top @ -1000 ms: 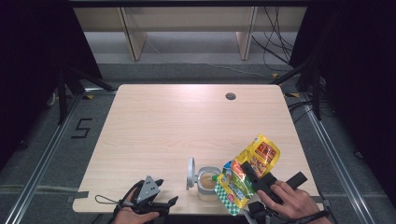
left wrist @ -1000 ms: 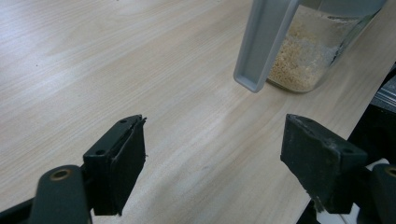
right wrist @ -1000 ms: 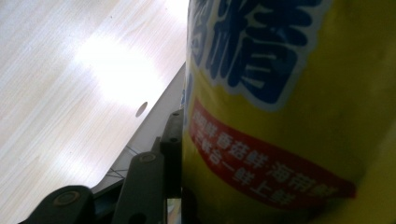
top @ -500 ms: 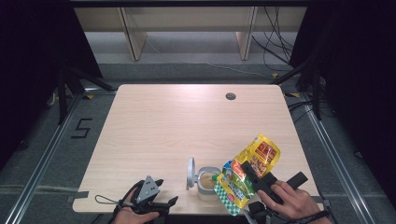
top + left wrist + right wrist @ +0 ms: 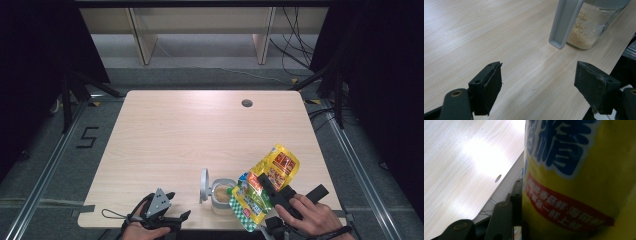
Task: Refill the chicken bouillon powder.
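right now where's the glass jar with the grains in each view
High view: the jar stands at the table's near edge, beside the yellow pouch.
Left gripper view: top right, behind its grey lid.
Right gripper view: not in it.
Shared landmark: the light wooden table.

On the table [image 5: 165, 130], the jar [image 5: 220, 192] stands near the six o'clock edge, the pouch [image 5: 262, 185] touching at its three o'clock, the cable hole [image 5: 246, 103] far off at twelve.

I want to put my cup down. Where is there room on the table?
The pale wooden table is bare from the round cable hole across to its left edge. The near right corner is crowded: clear glass jar, yellow foil pouch, right gripper.
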